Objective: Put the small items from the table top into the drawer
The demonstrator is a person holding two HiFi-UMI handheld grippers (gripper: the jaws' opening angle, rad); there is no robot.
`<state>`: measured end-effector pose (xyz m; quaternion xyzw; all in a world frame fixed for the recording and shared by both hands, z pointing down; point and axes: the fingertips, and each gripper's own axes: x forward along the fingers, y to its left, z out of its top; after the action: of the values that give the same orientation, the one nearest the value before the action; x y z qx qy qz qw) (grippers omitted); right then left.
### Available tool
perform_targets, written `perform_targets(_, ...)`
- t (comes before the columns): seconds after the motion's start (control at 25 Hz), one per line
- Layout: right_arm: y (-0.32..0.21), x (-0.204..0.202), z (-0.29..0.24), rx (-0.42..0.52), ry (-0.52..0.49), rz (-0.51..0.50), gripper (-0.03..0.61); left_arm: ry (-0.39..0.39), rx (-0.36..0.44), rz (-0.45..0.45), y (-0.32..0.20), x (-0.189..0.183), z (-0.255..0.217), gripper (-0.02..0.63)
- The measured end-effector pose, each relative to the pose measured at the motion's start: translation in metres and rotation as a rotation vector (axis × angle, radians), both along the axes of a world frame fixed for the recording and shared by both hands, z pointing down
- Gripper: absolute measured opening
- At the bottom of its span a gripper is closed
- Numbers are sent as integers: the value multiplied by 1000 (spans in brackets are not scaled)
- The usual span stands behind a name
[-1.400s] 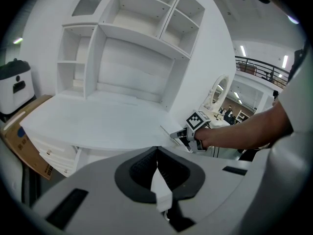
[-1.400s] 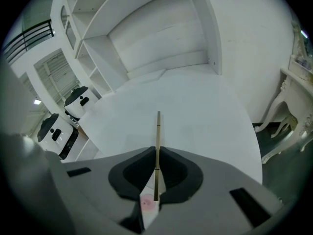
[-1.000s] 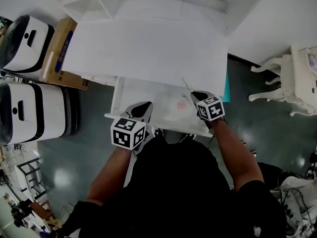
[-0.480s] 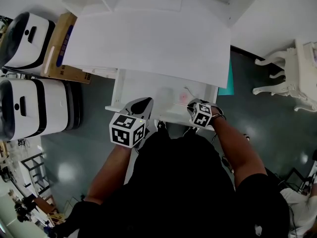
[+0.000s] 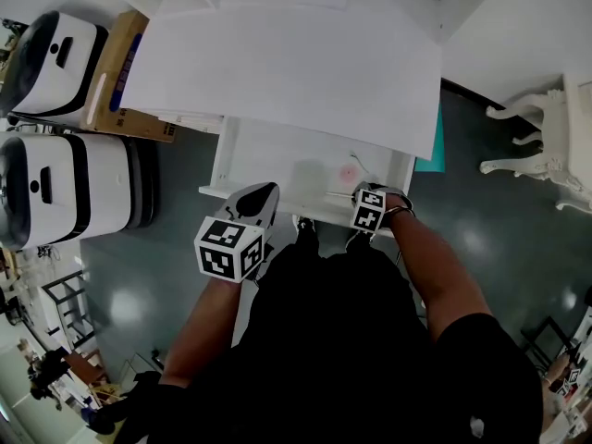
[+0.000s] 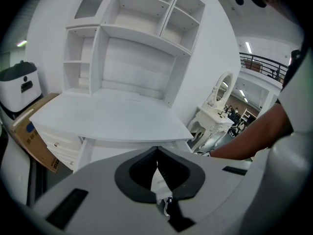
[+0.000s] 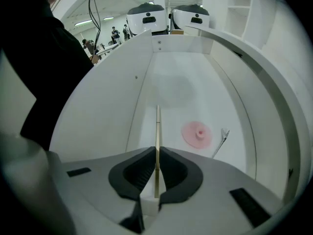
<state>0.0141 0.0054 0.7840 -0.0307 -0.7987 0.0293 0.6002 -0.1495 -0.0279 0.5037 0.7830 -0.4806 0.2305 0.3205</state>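
In my right gripper view the right gripper [image 7: 157,152] has its jaws pressed together on a thin pale stick [image 7: 157,124]. The stick runs straight out from between the pads into the open drawer [image 7: 110,111]. Its rear end is lost between the jaws, and I cannot tell whether its far tip touches the drawer floor. On that floor, to the right of the stick and apart from it, lies a pink disc [image 7: 197,134] with a small knob in its middle. Just beside the disc is a thin metal piece [image 7: 219,142] with a forked end; I cannot make out what it is.

In the head view my right gripper [image 5: 363,195] is mostly covered by its own marker cube at the drawer's front edge, and the disc [image 5: 349,173] shows only as a faint smudge. The left gripper [image 5: 263,195] sits at the front edge too, toward the left side. In its own view the left gripper [image 6: 157,151] has its jaw tips meeting with nothing held, facing the white table top [image 6: 107,119]
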Motion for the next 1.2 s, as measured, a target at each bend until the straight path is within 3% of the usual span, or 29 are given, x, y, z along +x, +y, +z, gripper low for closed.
perform_targets(0.48, -2, 3, 15, 29, 65, -23, 48, 0, -4, -14, 4, -3, 1, 11)
perform_targets(0.84, -19, 0, -10, 70, 15, 50, 48, 16, 21, 30, -8, 6, -1, 11)
perform_targets(1.04, -40, -2, -48, 124, -91, 209, 48, 32, 44, 71, -17, 20, -6, 11)
perform_targets(1.2, -62, -3, -104, 153, -240, 469, 48, 49, 66, 105, -25, 28, -11, 11)
